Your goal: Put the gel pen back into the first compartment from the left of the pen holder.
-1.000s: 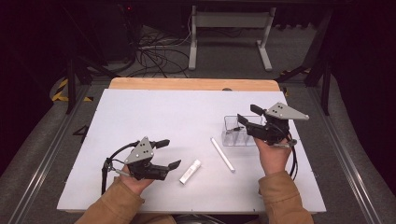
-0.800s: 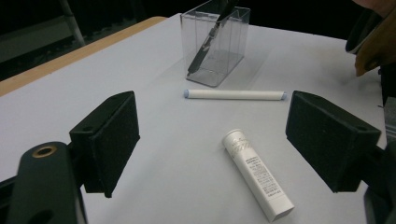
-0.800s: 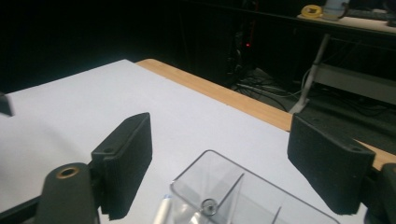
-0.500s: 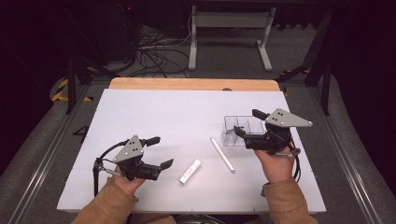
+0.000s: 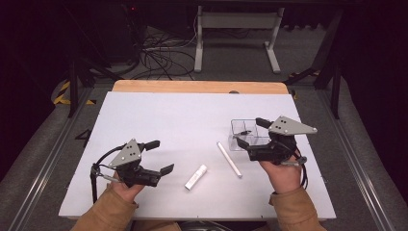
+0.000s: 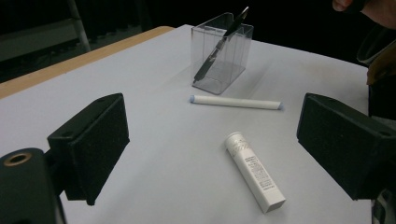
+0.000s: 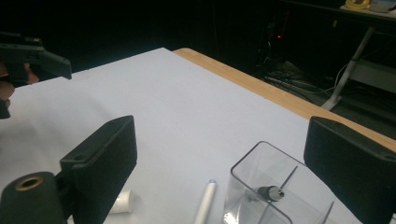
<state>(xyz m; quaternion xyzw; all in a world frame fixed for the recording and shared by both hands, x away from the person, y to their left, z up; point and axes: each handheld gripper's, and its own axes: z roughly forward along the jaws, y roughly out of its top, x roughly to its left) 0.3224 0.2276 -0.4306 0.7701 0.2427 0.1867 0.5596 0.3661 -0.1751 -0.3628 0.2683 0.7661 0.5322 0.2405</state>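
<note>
A clear plastic box (image 5: 244, 132) stands on the white table (image 5: 183, 115) at the right, with a dark pen (image 6: 224, 39) leaning inside it. A thin white stick (image 5: 229, 159) lies just left of the box. A short white tube (image 5: 196, 176) lies nearer the front edge. My left gripper (image 5: 161, 156) hovers left of the tube, open, its jaws having just been opening with nothing between them. My right gripper (image 5: 250, 132) sits beside the box's near right side, open. Its jaws have also just been opening, with nothing held.
A wooden strip (image 5: 192, 86) edges the table's far side, and beyond it are metal stand legs (image 5: 235, 43) and cables on a dark floor. Rails run along both sides of the table. In the right gripper view the other gripper (image 7: 32, 58) shows at far left.
Both grippers' jaws have spread wider. The left gripper has drawn back to the left, away from the tube. The right gripper has pulled back from over the box toward the person.
</note>
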